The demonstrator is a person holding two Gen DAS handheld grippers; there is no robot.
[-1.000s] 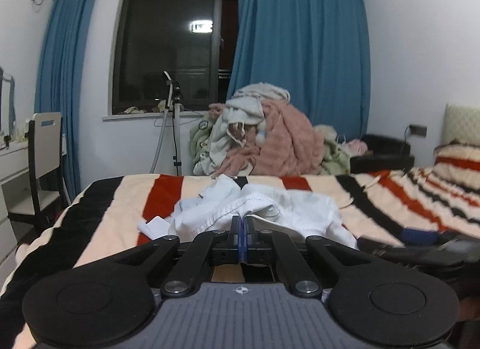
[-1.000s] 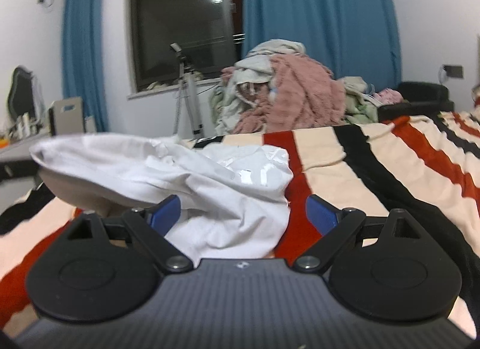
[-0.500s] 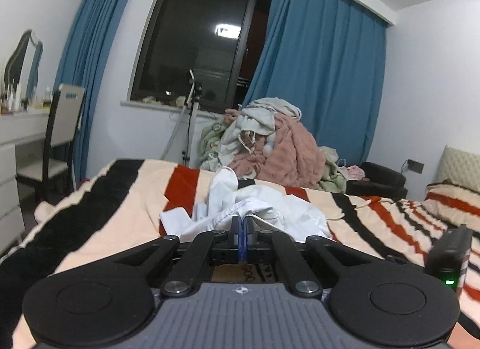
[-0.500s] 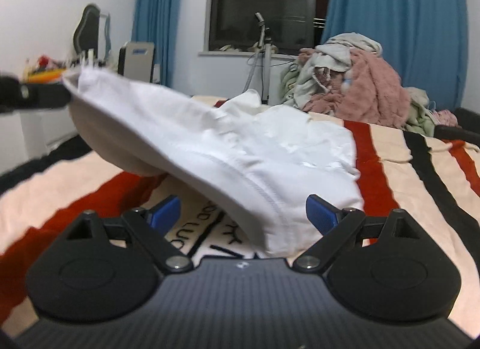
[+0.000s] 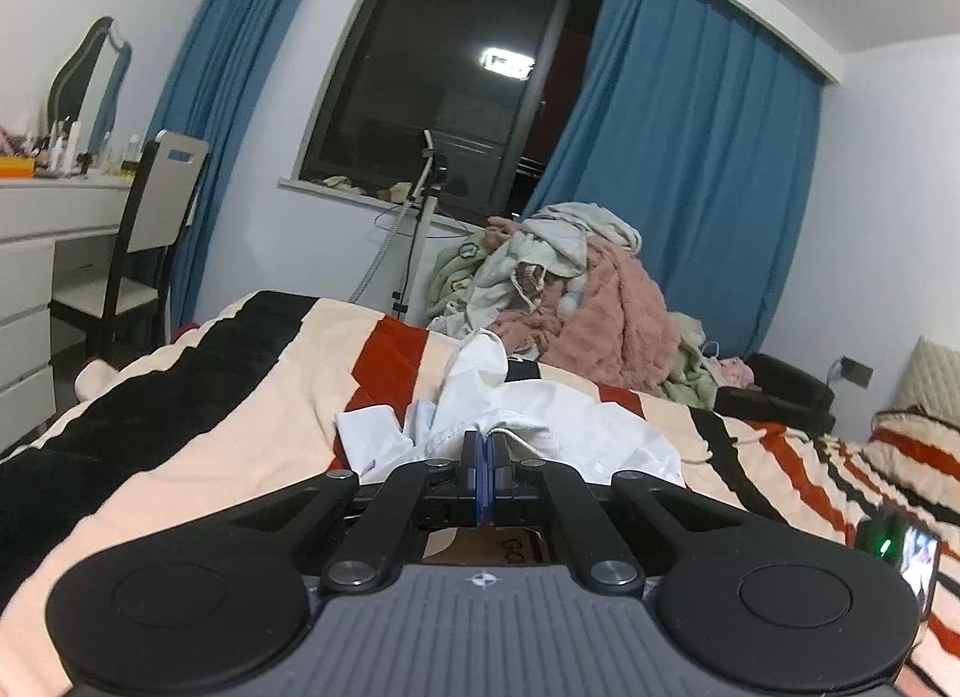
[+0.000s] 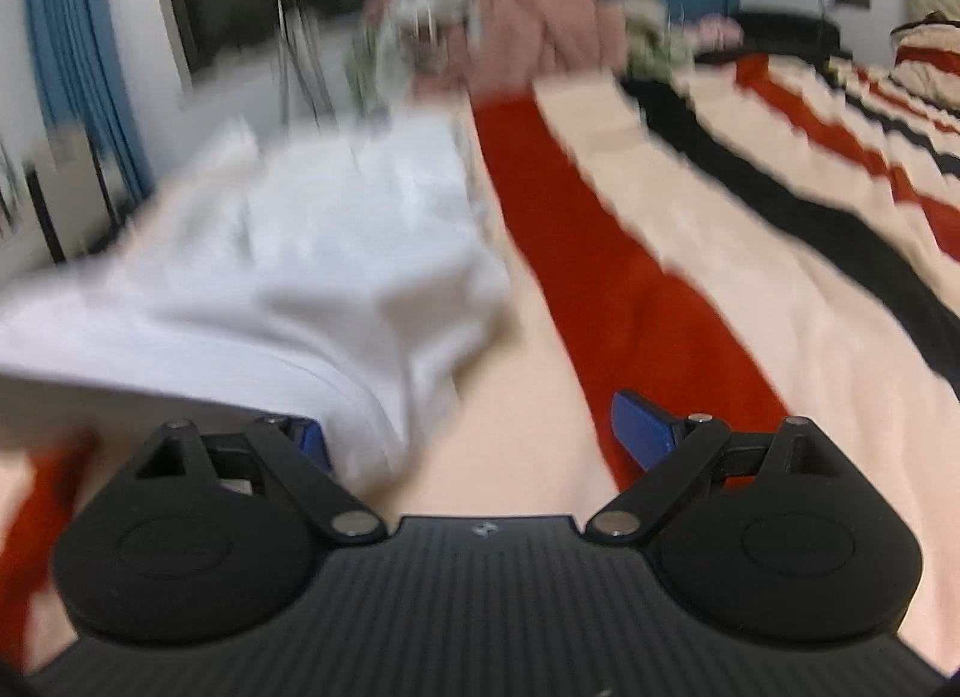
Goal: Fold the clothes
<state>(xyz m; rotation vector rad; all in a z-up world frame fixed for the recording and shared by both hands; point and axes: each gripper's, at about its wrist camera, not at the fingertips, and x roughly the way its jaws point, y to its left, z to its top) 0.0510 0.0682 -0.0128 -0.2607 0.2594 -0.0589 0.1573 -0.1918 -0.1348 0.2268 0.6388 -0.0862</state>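
A crumpled white garment (image 5: pixel 540 427) lies on the striped bedspread (image 5: pixel 252 427). My left gripper (image 5: pixel 483 448) is shut, its blue pads pinching the garment's corded hem close to the camera. The right wrist view is blurred by motion. There the white garment (image 6: pixel 300 277) stretches from the left edge, raised off the bed at that side, and drapes over my left blue pad (image 6: pixel 312 436). My right gripper (image 6: pixel 474 427) is open and tilted down at the bedspread (image 6: pixel 690 205); the right pad (image 6: pixel 639 424) is bare, with only cloth on the left and bed between the jaws.
A tall heap of pink, grey and green laundry (image 5: pixel 570 289) rises beyond the bed's far edge, before blue curtains (image 5: pixel 690 175) and a dark window. A chair (image 5: pixel 150 229) and a white dresser (image 5: pixel 30 253) stand left. A black device with a green light (image 5: pixel 897 547) sits lower right.
The left view has rolled and slid sideways, still pinching the hem. The right gripper dipped toward the bed and swung right; the raised garment now hangs lower, at the left.
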